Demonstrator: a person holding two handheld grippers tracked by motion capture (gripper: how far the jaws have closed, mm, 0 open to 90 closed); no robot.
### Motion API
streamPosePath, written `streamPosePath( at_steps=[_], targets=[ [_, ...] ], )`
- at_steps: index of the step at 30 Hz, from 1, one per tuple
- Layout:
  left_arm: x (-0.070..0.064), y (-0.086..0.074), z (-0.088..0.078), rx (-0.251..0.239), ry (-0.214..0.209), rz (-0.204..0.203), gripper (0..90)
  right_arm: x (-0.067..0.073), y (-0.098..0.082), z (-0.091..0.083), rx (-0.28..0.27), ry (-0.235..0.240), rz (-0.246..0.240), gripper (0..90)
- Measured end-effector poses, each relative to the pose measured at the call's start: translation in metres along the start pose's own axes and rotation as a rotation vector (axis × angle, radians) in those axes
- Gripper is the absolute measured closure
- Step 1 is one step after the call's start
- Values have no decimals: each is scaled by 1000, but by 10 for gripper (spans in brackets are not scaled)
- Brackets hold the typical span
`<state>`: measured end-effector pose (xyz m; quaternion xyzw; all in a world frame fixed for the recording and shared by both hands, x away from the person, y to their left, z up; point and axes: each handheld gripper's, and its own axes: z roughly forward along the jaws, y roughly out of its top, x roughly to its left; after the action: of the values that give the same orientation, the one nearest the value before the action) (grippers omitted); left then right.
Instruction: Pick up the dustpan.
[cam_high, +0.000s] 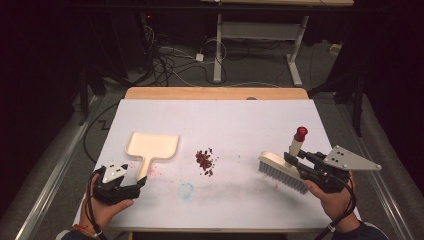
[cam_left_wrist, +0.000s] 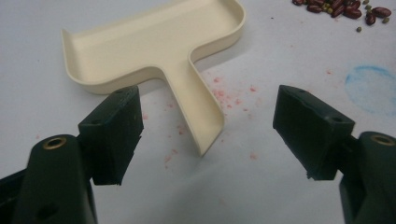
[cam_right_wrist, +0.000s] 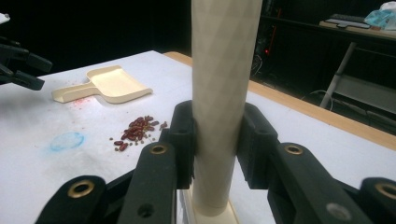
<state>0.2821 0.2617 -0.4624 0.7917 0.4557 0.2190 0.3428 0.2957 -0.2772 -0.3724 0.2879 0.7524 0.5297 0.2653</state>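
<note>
Brush (cam_high: 281, 171) handle clamped in right tongs (cam_right_wrist: 217, 140); left tongs (cam_left_wrist: 208, 121) spread wide, dustpan (cam_left_wrist: 154, 46) handle end between jaws, untouched

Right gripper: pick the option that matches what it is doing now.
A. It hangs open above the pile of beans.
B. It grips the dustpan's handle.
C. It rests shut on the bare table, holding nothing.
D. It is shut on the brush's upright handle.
D: in the right gripper view the right gripper has both pads pressed against the cream handle of the brush, which stands on the table.
</note>
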Motion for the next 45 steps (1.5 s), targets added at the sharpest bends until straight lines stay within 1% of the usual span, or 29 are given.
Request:
streamPosePath(
  at_steps=[2, 5, 6, 7, 8, 9, 10, 13, 14, 15, 16, 18, 19, 21, 22, 23, 25, 26, 27, 28, 29, 30, 32, 36, 37, 39, 41, 44, 45],
  targets=[
    [-1, 0, 2, 4, -10, 1, 232, -2, 0, 3, 0, -8, 11, 707],
    [-2, 1, 5, 14, 0, -3, 229, -4, -1, 5, -2, -16, 24, 707],
    [-1, 1, 8, 22, -8, -17, 230, -5, -1, 6, -1, -21, 21, 707],
    [-1, 1, 8, 22, -8, -17, 230, -5, 0, 6, -1, -21, 21, 707],
    [-1, 1, 11, 33, 0, -18, 230, -5, 0, 6, -2, -22, 21, 707],
    [1, 3, 14, 43, 8, -28, 230, -5, 0, 6, -4, -24, 26, 707],
    [3, 4, 16, 42, -8, -46, 230, -6, 1, 6, -5, -25, 25, 707],
    [4, 5, 20, 53, -2, -50, 230, -6, 1, 5, -9, -22, 27, 707],
    [6, 7, 26, 70, -7, -65, 230, -5, 2, 5, -12, -22, 31, 707],
    [7, 8, 29, 80, -1, -70, 230, -5, 3, 5, -15, -20, 28, 707],
    [7, 10, 32, 86, -3, -69, 230, -5, 3, 4, -16, -18, 32, 707],
    [9, 13, 37, 98, -7, -88, 239, -5, 3, 4, -19, -18, 34, 707],
    [9, 13, 37, 98, -7, -88, 243, -5, 3, 4, -19, -18, 34, 707],
    [12, 19, 48, 128, 8, -97, 247, -5, 5, 5, -21, -18, 39, 707],
    [13, 20, 52, 135, 11, -102, 264, -5, 5, 5, -20, -18, 40, 707],
    [13, 20, 52, 135, 11, -102, 284, -5, 6, 5, -22, -15, 38, 707],
    [16, 22, 59, 139, 12, -124, 299, -4, 6, 6, -21, -13, 35, 707],
    [18, 23, 66, 161, 27, -128, 324, -4, 7, 7, -20, -11, 30, 707],
    [19, 24, 68, 172, 33, -129, 342, -3, 7, 7, -19, -9, 31, 707],
    [20, 23, 70, 167, 21, -136, 347, -3, 7, 8, -16, -7, 29, 707],
    [20, 23, 70, 167, 21, -136, 359, -3, 7, 8, -16, -7, 29, 707],
    [21, 24, 70, 166, 16, -146, 359, -2, 7, 9, -13, -4, 29, 707],
    [21, 24, 69, 169, 12, -149, 406, -1, 6, 11, -5, 2, 28, 707],
    [21, 25, 68, 178, 20, -161, 545, -2, 5, 15, 2, 6, 27, 707],
    [21, 25, 68, 180, 20, -148, 571, -2, 5, 16, 5, 6, 31, 707],
    [22, 25, 68, 182, 20, -152, 602, -3, 4, 17, 7, 6, 31, 707],
    [23, 25, 68, 187, 17, -140, 633, -3, 3, 18, 11, 8, 37, 707],
    [24, 26, 68, 191, 11, -130, 638, -2, 3, 19, 15, 8, 34, 707],
    [25, 27, 68, 192, 7, -118, 639, -2, 3, 19, 16, 9, 34, 707]
  ],
)
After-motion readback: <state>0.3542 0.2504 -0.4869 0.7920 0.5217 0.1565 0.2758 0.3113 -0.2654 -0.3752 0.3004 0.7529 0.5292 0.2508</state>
